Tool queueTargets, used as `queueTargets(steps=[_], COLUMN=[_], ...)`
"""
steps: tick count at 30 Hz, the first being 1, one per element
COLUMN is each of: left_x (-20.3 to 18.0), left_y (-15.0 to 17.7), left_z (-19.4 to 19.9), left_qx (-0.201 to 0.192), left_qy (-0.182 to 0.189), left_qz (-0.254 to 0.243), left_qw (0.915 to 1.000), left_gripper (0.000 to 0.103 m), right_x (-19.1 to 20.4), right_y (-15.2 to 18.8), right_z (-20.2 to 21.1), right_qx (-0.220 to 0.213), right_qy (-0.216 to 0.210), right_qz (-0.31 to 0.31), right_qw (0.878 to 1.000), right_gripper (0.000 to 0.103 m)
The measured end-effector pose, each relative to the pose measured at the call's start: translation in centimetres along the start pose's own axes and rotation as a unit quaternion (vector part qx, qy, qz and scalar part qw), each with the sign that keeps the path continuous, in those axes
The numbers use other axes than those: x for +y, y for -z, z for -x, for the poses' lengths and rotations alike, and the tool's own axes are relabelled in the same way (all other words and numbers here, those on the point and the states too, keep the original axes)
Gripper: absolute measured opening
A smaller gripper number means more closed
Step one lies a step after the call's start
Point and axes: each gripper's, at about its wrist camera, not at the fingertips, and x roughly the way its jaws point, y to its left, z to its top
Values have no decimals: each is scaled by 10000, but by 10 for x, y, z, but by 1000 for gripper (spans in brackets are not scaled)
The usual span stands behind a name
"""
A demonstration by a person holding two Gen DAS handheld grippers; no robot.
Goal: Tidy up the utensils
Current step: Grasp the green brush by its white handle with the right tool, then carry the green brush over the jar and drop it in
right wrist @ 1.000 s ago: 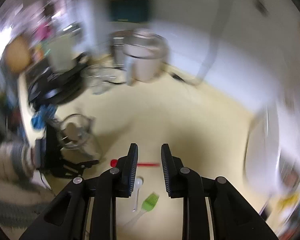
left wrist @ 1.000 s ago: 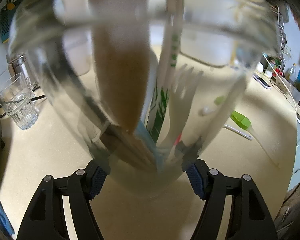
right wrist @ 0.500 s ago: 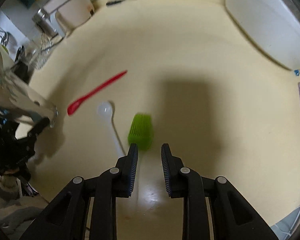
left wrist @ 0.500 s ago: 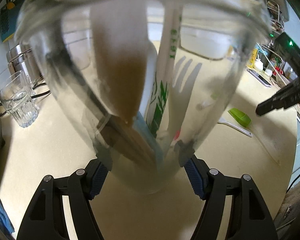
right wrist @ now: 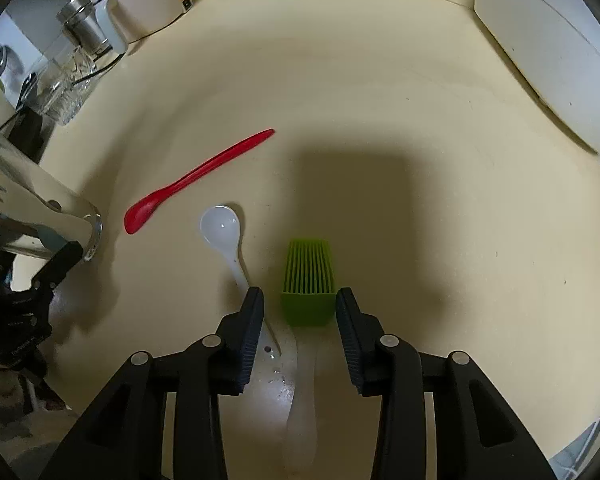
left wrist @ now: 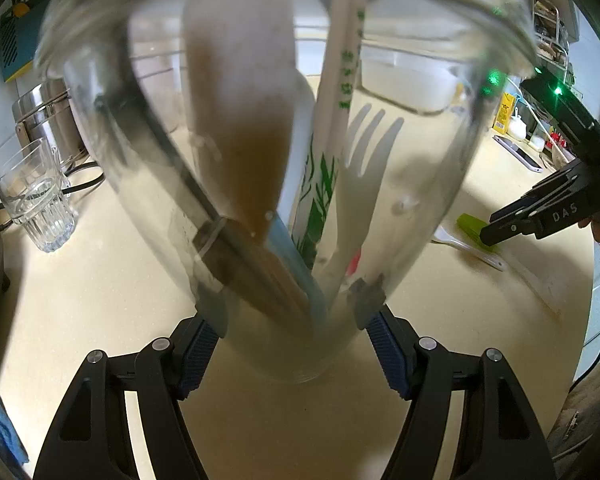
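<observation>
On the cream countertop [right wrist: 380,92], 1 tall clear glass jar [left wrist: 284,184] stands tilted, clamped near its base by the left gripper [left wrist: 292,344]. Inside: 1 brown wooden spatula [left wrist: 236,120], 1 white plastic fork [left wrist: 364,184], paper-sleeved chopsticks with green print [left wrist: 340,92]; other contents blurred. The right gripper [right wrist: 299,308], jaws just opened and apart, straddles 1 green silicone basting brush [right wrist: 309,280], its pale handle partly hidden. Beside it lie 1 red plastic spoon [right wrist: 196,176] and 1 white plastic spoon [right wrist: 224,232], its handle cut off behind 1 finger.
</observation>
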Motion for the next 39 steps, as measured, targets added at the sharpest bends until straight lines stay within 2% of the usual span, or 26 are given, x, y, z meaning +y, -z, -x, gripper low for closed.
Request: queueTargets(steps=[4,7,9,13,16,19,25,31,35,39], left_x=[-1,-1,-1,-2,0,0,3,2,2,2], left_y=[0,0,0,0,0,0,1,1,1,1], left_z=[0,0,0,-1,0,0,2,1,1,1], left_qx=[1,0,-1,0,-1,-3,-3,-3,-2,-2], left_qy=[-3,-3,1,-5,-4,-3,9,7,9,9], left_qz=[-1,0,2,-2,-1,0,10,6,7,6], left_qw=[10000,10000,10000,10000,10000,10000,10000,10000,10000,10000], left_gripper=[73,73,73,73,73,73,73,73,73,73], right_x=[3,2,2,3,-8,-20,-24,14,41,65], right_y=[1,4,4,5,7,9,11,-14,-27,-41], right_z=[-9,-9,-9,-8,-4,18,75,132,183,221], right_qx=[108,59,-4,-99,-141,-497,-1300,-2158,-2834,-3247], right_qy=[399,443,421,322,31,-297,-474,-786,-1146,-1655], right_qz=[296,464,544,626,321,63,47,315,653,891], right_qw=[9987,9979,9976,9975,9994,9983,9904,9728,9499,9269], right_gripper=[38,38,38,31,31,31,31,31,31,31])
